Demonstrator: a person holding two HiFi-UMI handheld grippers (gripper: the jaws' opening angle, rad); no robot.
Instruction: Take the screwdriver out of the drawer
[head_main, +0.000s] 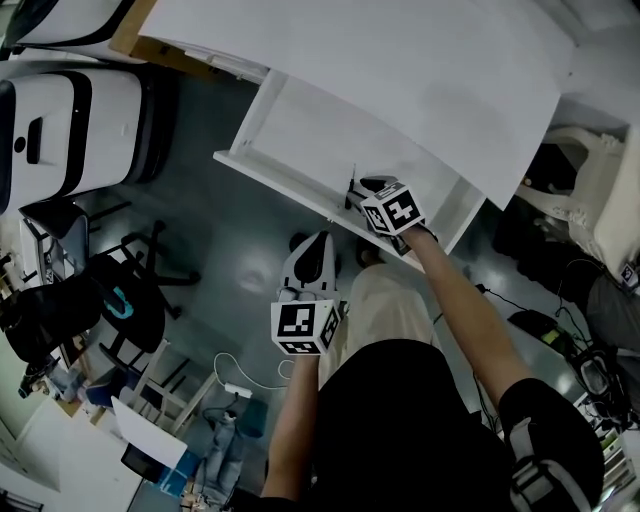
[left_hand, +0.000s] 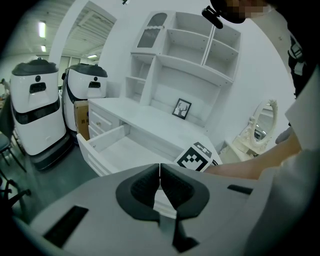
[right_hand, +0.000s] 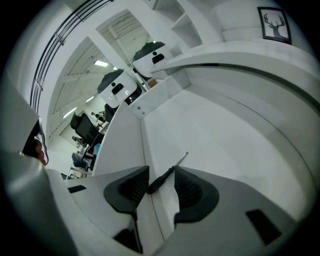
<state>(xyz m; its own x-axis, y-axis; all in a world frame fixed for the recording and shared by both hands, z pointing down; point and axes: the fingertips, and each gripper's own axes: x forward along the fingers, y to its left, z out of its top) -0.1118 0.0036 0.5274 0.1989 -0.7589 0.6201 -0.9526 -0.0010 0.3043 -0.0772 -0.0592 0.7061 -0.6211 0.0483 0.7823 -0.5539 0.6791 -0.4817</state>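
Note:
The white drawer (head_main: 320, 130) stands pulled out from under the desk top. A screwdriver (right_hand: 161, 180) with a black handle and thin metal shaft lies on the drawer floor (right_hand: 220, 135) beside the front wall; in the head view the screwdriver (head_main: 351, 188) shows as a thin dark line. My right gripper (right_hand: 161, 186) is down inside the drawer, open, with the handle between its pads, which do not press on it. The right gripper (head_main: 368, 192) is at the drawer's front right. My left gripper (head_main: 314, 243) hangs outside below the drawer front, shut and empty (left_hand: 160, 182).
Two white and black machines (head_main: 70, 130) stand left of the drawer, with a black office chair (head_main: 120, 290) near them. The desk top (head_main: 400, 60) overhangs the drawer's back. A white ornate mirror (left_hand: 260, 130) stands right; shelving and a framed picture (left_hand: 182, 107) sit on the desk.

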